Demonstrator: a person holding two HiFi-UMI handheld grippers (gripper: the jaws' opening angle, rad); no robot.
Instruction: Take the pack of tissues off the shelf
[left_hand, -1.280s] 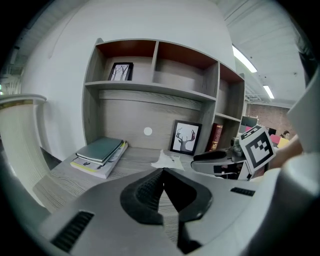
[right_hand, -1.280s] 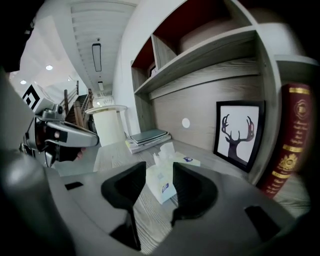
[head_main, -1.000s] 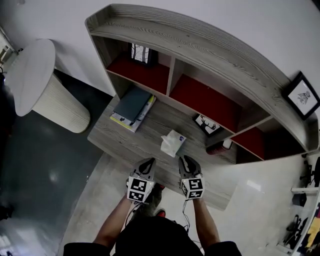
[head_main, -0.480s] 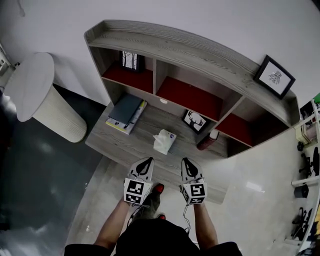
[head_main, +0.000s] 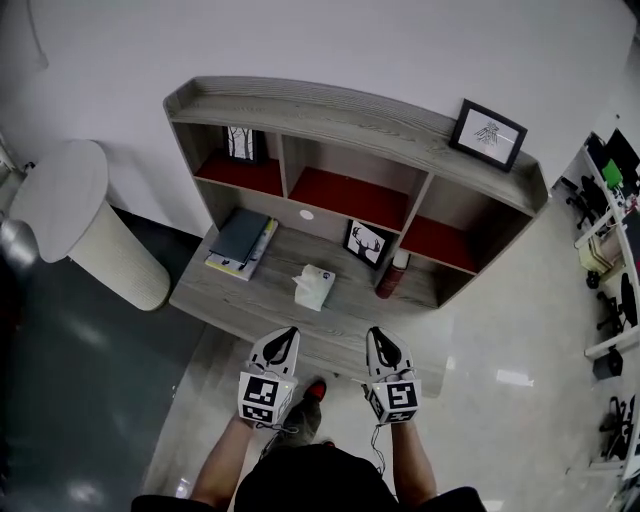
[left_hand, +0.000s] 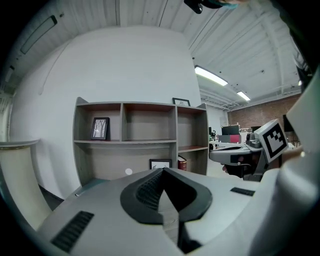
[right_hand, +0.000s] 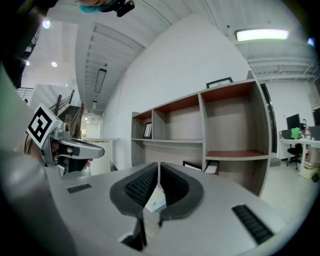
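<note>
The pack of tissues (head_main: 314, 287), white with a tissue sticking up, lies on the shelf unit's wide lower board (head_main: 230, 300). Both grippers hover in front of that board, apart from the pack. My left gripper (head_main: 288, 333) is shut, its tips meeting with nothing between them (left_hand: 162, 171). My right gripper (head_main: 377, 333) is shut too, only a thin slit between its ribbed pads (right_hand: 158, 165). In the right gripper view the pack of tissues (right_hand: 156, 202) shows low down, beyond the jaws. The pack is not held.
Books (head_main: 240, 238) lie at the board's left. A deer picture (head_main: 365, 242) and a red bottle (head_main: 392, 273) stand to the pack's right. Small frames stand in the upper left compartment (head_main: 240, 143) and on top (head_main: 487, 134). A round white stand (head_main: 80, 220) is at the left.
The view has pulled back from the shelf unit, which now shows whole and smaller. Both grippers sit farther from the pack of tissues than before.
</note>
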